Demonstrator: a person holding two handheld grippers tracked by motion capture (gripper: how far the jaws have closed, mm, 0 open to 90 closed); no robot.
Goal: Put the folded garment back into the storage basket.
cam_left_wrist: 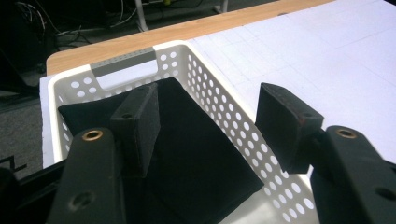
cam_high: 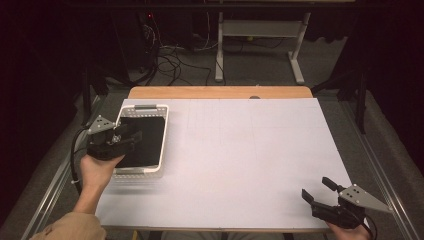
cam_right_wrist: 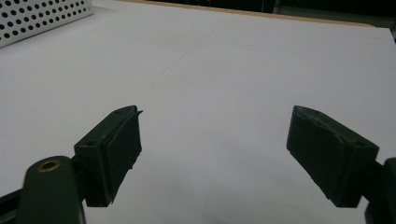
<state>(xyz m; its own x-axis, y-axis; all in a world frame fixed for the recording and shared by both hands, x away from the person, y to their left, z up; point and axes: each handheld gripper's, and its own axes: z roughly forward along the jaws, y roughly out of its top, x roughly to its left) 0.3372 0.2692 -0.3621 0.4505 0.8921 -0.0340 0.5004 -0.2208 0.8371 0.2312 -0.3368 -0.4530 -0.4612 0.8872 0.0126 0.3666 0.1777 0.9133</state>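
Left hand-held gripper [cam_left_wrist: 208,119]: jaws apart at a middling width, nothing pinched; one pad sits over the black cloth inside the basket, the other hangs over the basket's side wall, on the side toward the open sheet; cannot tell if the inner pad touches the cloth
Left hand-held gripper, high view [cam_high: 131,136]: over the near-left part of the basket, gripped by the person's left hand [cam_high: 97,170], cable trailing off the counter's left edge
Right hand-held gripper [cam_right_wrist: 212,156]: jaws wide, nothing between them, only bare white sheet ahead
Right hand-held gripper, high view [cam_high: 316,191]: near-right corner of the counter, well apart from the basket, grey three-cornered plate on top
Basket [cam_high: 164,131]: white plastic, rectangular, walls perforated with round holes, slot handle in the far end wall; stands at the left edge of the counter, long side running front to back
Basket contents: one black cloth [cam_left_wrist: 196,154], folded flat, covers most of the basket floor; near corner lies toward the near-right wall, a bit of pale floor showing past it
Cloth, high view [cam_high: 150,142]: dark rectangle inside the basket rim, partly hidden under the left hand-held gripper
Counter [cam_high: 250,150]: white sheet over a wooden top, wood strip showing along the far edge
Basket in right gripper view [cam_right_wrist: 42,16]: corner of the perforated wall at top left, far from the jaws
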